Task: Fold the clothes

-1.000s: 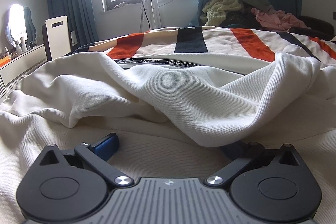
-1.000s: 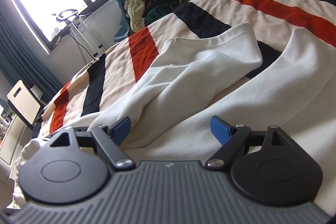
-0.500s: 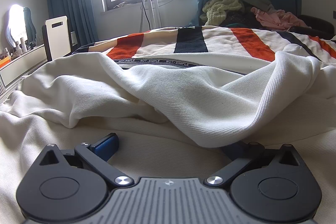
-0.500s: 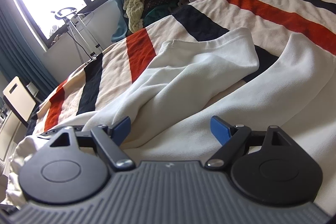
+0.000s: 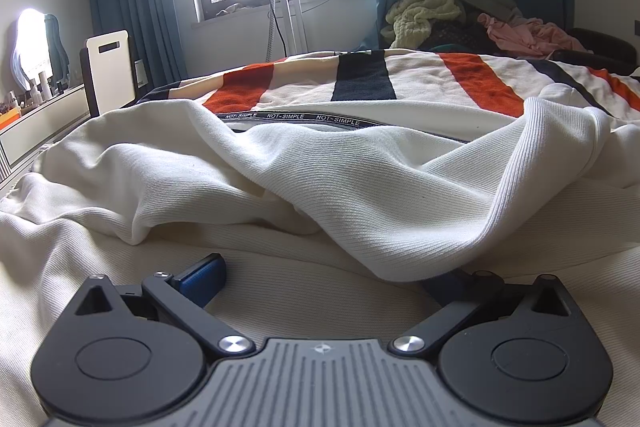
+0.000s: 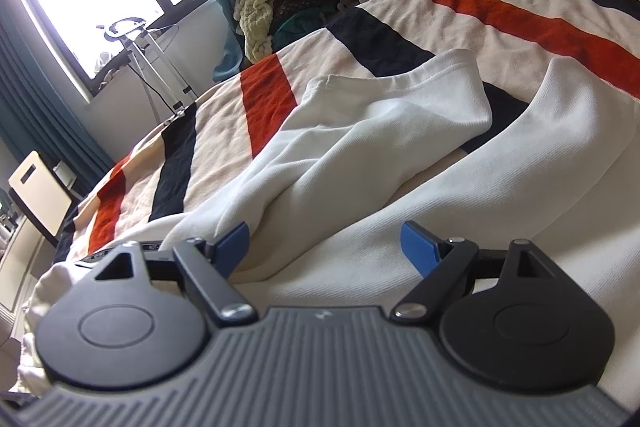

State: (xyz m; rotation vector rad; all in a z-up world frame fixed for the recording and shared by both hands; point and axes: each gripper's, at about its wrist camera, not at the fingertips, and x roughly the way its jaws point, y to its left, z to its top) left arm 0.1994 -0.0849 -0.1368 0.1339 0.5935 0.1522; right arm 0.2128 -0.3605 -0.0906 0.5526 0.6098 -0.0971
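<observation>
Folding was barely begun: cream sweatshirt [image 5: 360, 195] lay rumpled on striped bedspread [image 6: 500, 23], both grippers' [image 6: 324, 241] jaws wide, holding nothing.

The cream sweatshirt [image 5: 360, 195] is matt, finely ribbed knit cloth. The striped bedspread [image 6: 500, 23] looks coarse, towel-like. Each tool [image 6: 324, 247] is matt black plastic with shiny metal rivets and blue pads [image 6: 418, 247].

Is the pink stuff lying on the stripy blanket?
No, the pink clothes sit in a pile beyond the blanket, by the curtain.
</observation>
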